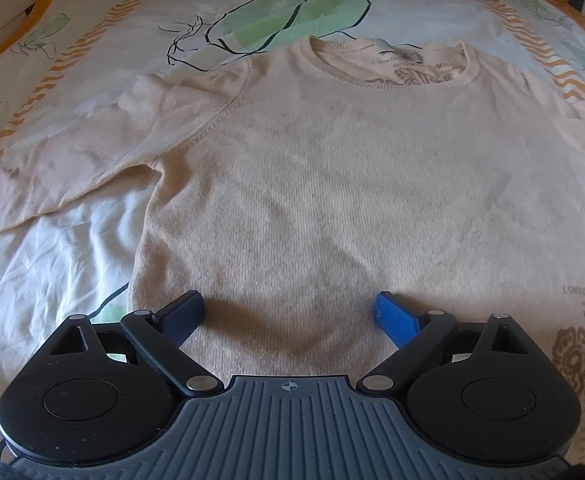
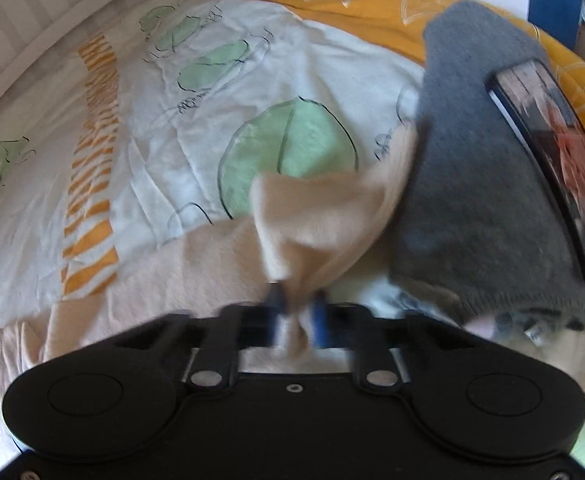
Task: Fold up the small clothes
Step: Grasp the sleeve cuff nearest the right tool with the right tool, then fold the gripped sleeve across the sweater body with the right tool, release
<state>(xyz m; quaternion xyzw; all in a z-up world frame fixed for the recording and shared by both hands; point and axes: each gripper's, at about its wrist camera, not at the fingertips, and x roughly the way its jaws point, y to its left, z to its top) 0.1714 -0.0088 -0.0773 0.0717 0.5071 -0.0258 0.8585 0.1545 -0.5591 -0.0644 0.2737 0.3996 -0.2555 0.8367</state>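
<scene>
A cream knitted sweater (image 1: 332,160) lies flat on the bed with its neckline (image 1: 388,64) at the far side and one sleeve (image 1: 72,160) spread out to the left. My left gripper (image 1: 288,308) is open, its blue fingers wide apart just above the sweater's lower body with nothing between them. In the right wrist view, my right gripper (image 2: 296,300) is shut on a bunched piece of the cream sweater (image 2: 324,216), which rises in a peak off the bed. That view is blurred.
A white bed cover (image 2: 172,120) with green leaf prints and orange stripes lies under everything, with an orange border (image 2: 352,8) at the far side. A person's grey knitted sleeve (image 2: 480,180) with a dark phone-like screen (image 2: 552,160) beside it fills the right of the right wrist view.
</scene>
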